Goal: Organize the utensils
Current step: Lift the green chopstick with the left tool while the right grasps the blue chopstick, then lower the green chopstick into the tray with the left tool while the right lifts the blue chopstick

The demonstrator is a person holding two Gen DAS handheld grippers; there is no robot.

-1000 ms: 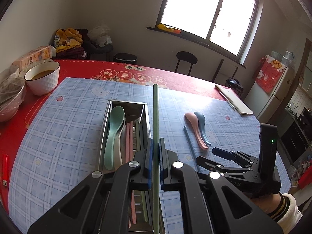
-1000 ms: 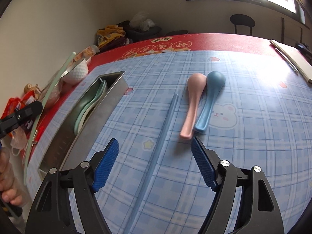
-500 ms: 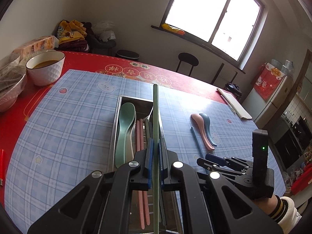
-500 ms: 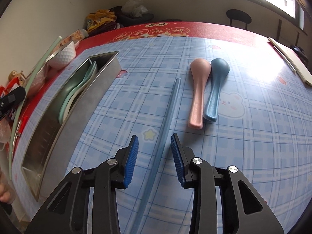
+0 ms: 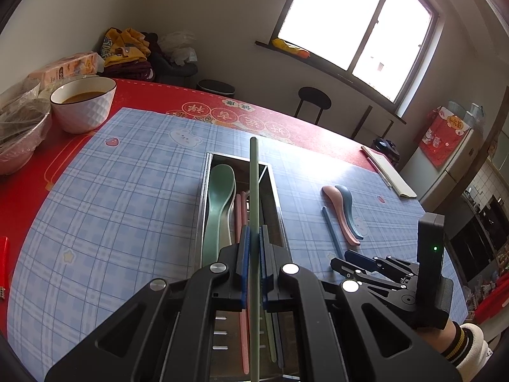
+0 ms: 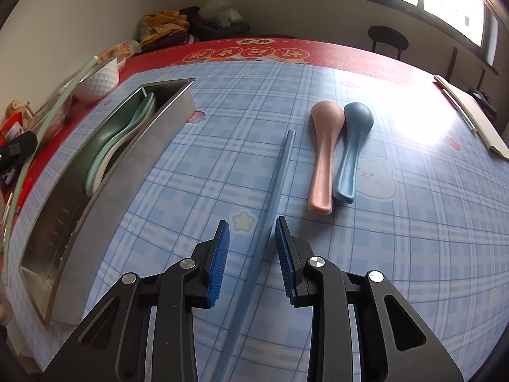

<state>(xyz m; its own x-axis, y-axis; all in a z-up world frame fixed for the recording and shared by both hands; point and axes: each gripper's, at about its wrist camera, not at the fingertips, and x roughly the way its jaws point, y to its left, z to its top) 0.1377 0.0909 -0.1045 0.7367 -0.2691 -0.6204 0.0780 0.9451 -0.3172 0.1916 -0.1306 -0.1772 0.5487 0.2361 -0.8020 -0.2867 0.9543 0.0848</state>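
Note:
My left gripper (image 5: 253, 232) is shut on a pale green chopstick (image 5: 253, 175), which it holds lengthwise over the open steel tray (image 5: 205, 191). In the tray lie green spoons (image 5: 219, 197) and pink chopsticks (image 5: 242, 203). My right gripper (image 6: 251, 232) hangs low over the checked mat, its jaws narrowed on either side of a blue chopstick (image 6: 280, 175) that lies flat. A gap shows at both pads. To the right of that chopstick a pink spoon (image 6: 324, 159) and a blue spoon (image 6: 353, 146) lie side by side.
A white bowl of brown liquid (image 5: 83, 103) and a film-covered bowl (image 5: 19, 127) stand at the table's far left. A flat white packet (image 5: 388, 172) lies at the far right edge. A red object (image 5: 3, 254) sits at the left edge.
The right jaws have narrowed from wide apart to a small gap around the blue chopstick. The left gripper has carried the green chopstick from beside the tray's right wall to over it.

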